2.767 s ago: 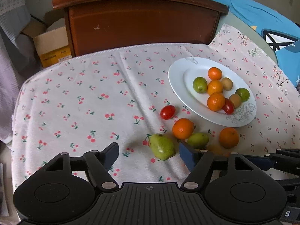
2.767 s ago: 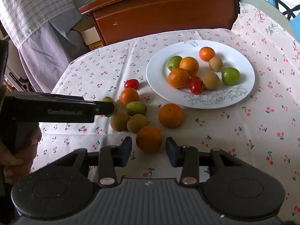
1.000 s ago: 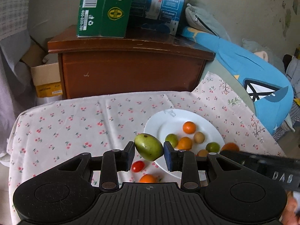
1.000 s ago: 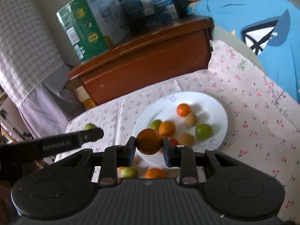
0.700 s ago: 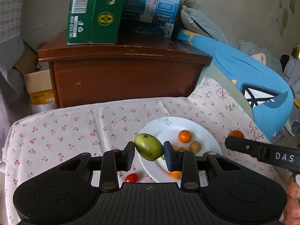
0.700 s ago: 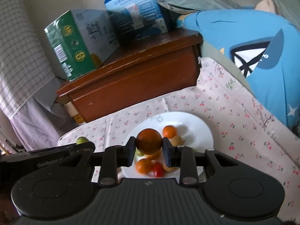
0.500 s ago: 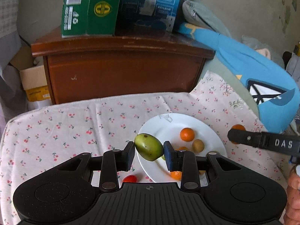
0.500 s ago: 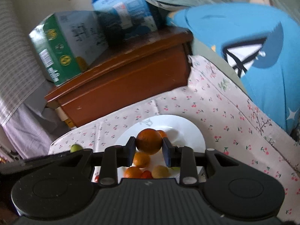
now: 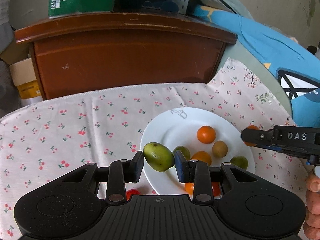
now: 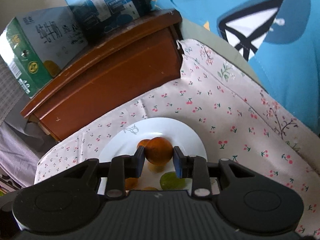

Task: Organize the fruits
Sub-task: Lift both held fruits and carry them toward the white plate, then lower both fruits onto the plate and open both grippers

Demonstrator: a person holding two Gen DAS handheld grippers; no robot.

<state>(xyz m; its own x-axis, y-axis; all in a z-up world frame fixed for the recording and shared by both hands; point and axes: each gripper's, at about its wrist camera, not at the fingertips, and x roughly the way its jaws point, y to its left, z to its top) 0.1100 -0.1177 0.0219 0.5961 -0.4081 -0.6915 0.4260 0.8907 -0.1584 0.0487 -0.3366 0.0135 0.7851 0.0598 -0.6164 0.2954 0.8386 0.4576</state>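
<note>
- Green fruit (image 9: 159, 157) sits clamped in the left gripper (image 9: 159, 165), over the white plate's (image 9: 160, 136) near-left rim; lower it onto bare plate left of the oranges before releasing. Half a second ago the plate looked farther off.
- Orange (image 10: 158, 153), pinched in the right gripper (image 10: 158, 161), hangs above the plate (image 10: 192, 138); set it gently so nothing rolls. The view has tilted since.
</note>
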